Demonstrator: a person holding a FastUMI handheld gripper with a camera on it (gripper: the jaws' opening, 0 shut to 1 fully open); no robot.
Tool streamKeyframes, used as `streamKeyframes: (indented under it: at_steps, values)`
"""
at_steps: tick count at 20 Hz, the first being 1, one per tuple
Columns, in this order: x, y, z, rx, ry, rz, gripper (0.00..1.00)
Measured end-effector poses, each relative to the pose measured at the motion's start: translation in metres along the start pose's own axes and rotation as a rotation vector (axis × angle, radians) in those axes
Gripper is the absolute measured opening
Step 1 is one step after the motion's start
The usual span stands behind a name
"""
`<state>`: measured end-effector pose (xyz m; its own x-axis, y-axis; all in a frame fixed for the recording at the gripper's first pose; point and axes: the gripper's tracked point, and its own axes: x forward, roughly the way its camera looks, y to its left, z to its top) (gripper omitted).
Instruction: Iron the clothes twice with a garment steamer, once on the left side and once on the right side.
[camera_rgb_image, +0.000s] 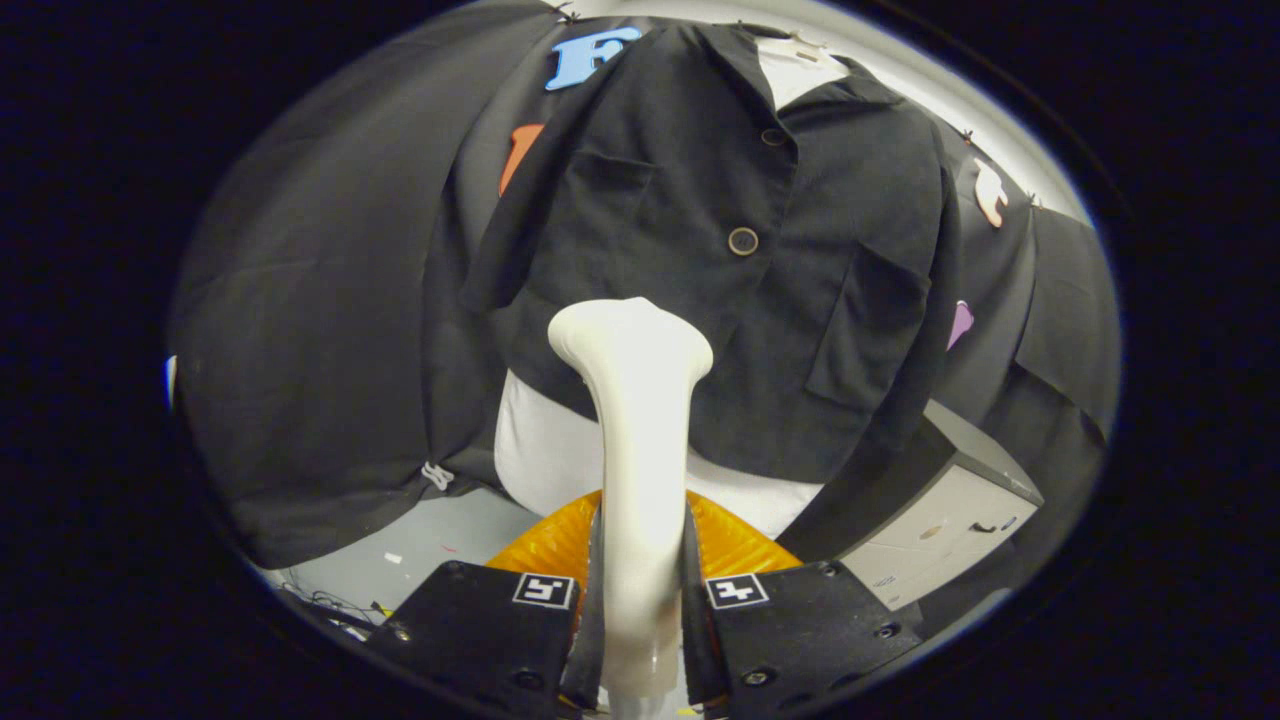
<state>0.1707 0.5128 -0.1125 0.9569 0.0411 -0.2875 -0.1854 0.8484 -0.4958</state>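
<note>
A black button-up jacket (700, 250) hangs on a white mannequin torso (545, 455) straight ahead of me. My gripper (640, 560) is shut on the handle of a white garment steamer (640, 420), which rises between the fingers. The steamer's flared head (630, 335) sits at the jacket's lower front, just left of the button line. Whether the head touches the cloth is unclear. Two buttons (743, 240) show up the jacket's centre, and a patch pocket (865, 320) lies to the right of the steamer head.
An orange ribbed base (545, 545) sits under the mannequin, right behind my fingers. A white box (940, 520) stands low on the right. Black cloth (330, 330) hangs to the left, reaching down to a grey floor (430, 545) with some cables.
</note>
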Motion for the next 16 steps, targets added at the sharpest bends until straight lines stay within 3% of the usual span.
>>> streamKeyframes:
  at_steps: [10,16]
  values:
    - [-0.030,-0.022,-0.067,0.018,0.115,0.065,0.35]
    - [-0.062,-0.101,-0.128,0.080,0.198,0.036,0.35]
